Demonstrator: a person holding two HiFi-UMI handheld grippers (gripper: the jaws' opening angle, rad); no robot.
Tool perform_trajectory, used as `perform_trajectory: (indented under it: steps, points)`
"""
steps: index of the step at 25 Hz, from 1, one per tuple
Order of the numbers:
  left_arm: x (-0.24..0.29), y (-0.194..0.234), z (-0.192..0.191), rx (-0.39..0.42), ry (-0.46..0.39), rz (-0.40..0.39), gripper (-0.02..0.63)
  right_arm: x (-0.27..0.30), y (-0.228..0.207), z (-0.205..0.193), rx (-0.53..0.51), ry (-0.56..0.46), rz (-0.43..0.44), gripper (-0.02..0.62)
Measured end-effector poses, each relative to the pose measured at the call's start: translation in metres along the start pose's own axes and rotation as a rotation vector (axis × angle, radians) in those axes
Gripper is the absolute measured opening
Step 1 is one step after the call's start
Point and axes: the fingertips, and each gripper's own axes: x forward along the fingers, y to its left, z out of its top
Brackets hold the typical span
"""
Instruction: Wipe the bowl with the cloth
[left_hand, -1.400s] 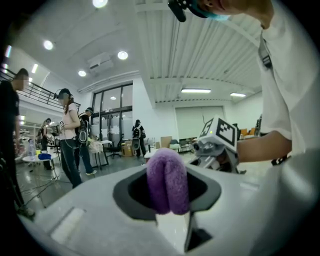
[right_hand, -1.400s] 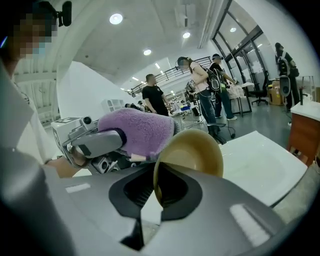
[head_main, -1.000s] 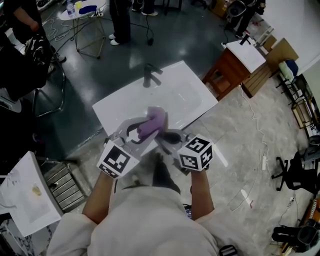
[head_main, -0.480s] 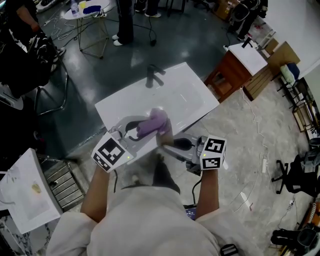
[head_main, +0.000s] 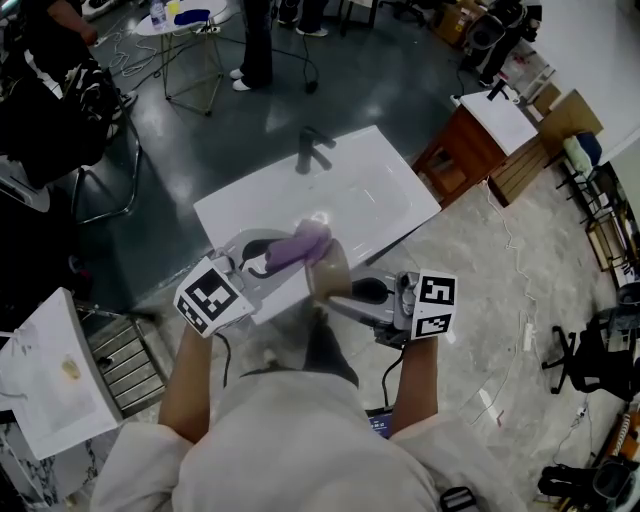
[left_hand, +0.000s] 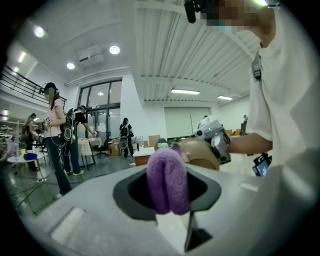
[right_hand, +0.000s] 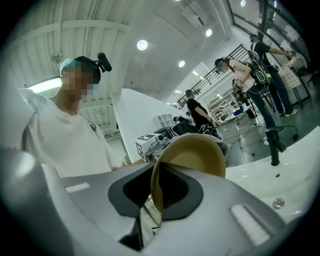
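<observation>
In the head view my left gripper (head_main: 283, 256) is shut on a rolled purple cloth (head_main: 298, 245), which touches the tan bowl (head_main: 328, 270). My right gripper (head_main: 338, 296) comes in from the right and holds the bowl by its rim, in the air over the near edge of the white basin top (head_main: 370, 200). The left gripper view shows the cloth (left_hand: 167, 180) pinched between the jaws, with the bowl (left_hand: 197, 154) just behind it. In the right gripper view the bowl (right_hand: 195, 155) stands on edge with its rim between jaws that have just been opening slightly.
A dark faucet (head_main: 312, 148) stands at the far side of the basin top. There is a wooden cabinet (head_main: 455, 150) to the right, a metal rack (head_main: 125, 365) at the lower left and an office chair (head_main: 590, 345) at the right. People stand in the background.
My right gripper has swung out to the right and turned, tipping the bowl onto its edge. The left gripper has shifted slightly left, and the cloth stays at the bowl.
</observation>
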Motion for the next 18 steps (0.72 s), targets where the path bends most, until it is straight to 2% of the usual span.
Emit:
perform_trajectory:
  steps: [9,12,18]
  points:
    - [-0.014,-0.003,-0.021,-0.019,0.03,0.049,0.117,0.004,0.012,0.02,0.019,-0.143,0.099,0.023]
    - [-0.018,-0.005,-0.023,-0.036,0.026,0.074,0.115,0.007,0.014,0.026,0.021,-0.169,0.113,0.021]
    - [-0.029,-0.011,-0.034,-0.067,0.05,0.076,0.115,0.016,0.01,0.032,0.056,-0.224,0.104,0.02]
